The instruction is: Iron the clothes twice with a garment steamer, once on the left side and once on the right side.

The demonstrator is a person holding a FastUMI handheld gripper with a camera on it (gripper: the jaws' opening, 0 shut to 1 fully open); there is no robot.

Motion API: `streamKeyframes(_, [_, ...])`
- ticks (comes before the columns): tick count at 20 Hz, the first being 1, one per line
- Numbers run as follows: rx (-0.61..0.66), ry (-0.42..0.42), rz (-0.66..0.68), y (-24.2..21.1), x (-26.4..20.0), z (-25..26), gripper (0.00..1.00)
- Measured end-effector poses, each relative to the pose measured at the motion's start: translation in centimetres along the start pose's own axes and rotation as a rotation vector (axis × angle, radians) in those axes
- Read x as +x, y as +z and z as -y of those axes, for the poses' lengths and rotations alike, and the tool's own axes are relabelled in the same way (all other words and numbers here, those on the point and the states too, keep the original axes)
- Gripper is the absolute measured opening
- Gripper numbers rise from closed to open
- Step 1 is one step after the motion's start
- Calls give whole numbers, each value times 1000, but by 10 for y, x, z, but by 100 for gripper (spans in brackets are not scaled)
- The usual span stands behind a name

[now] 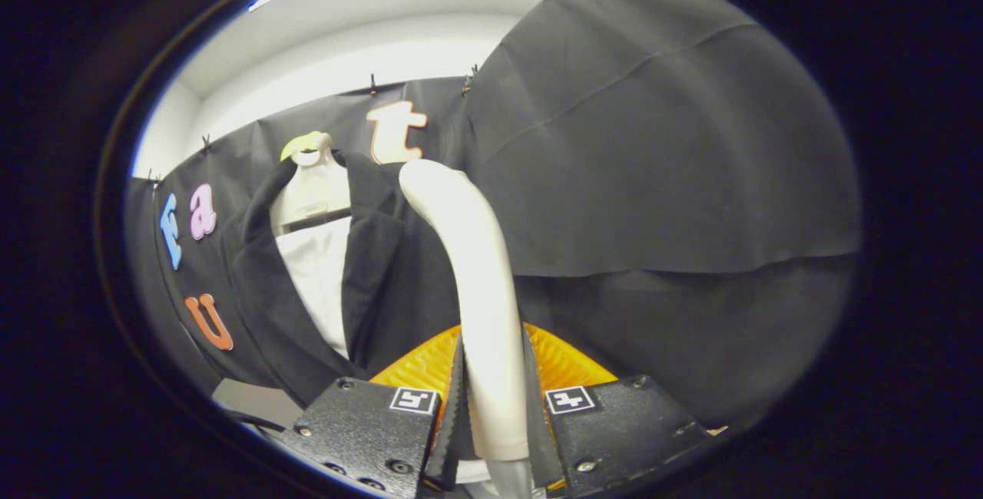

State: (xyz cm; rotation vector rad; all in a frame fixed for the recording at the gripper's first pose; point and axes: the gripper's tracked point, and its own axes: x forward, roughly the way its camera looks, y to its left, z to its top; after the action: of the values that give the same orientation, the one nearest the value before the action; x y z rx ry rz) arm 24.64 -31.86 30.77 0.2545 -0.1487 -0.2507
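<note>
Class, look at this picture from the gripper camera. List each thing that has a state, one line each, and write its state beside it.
Gripper: shut on the steamer handle, one finger on each side.
Steamer handle: held, rising upright between the fingers.
Jacket: hanging beyond the fingers, front open.
White shirt: hanging inside the open jacket.

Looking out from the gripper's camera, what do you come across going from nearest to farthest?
The gripper, its fingers shut on the garment steamer handle → the dark jacket over a white shirt on a mannequin → the black cloth wall → the white room wall.
</note>
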Motion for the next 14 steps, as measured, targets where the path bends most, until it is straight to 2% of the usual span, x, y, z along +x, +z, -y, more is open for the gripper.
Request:
streamKeyframes(4, [-80, 0, 19, 6, 23, -23, 38])
streamKeyframes(7, [-140, 2, 6, -8, 33, -36, 38])
streamKeyframes(14, [-206, -52, -40, -49, 35, -21, 38])
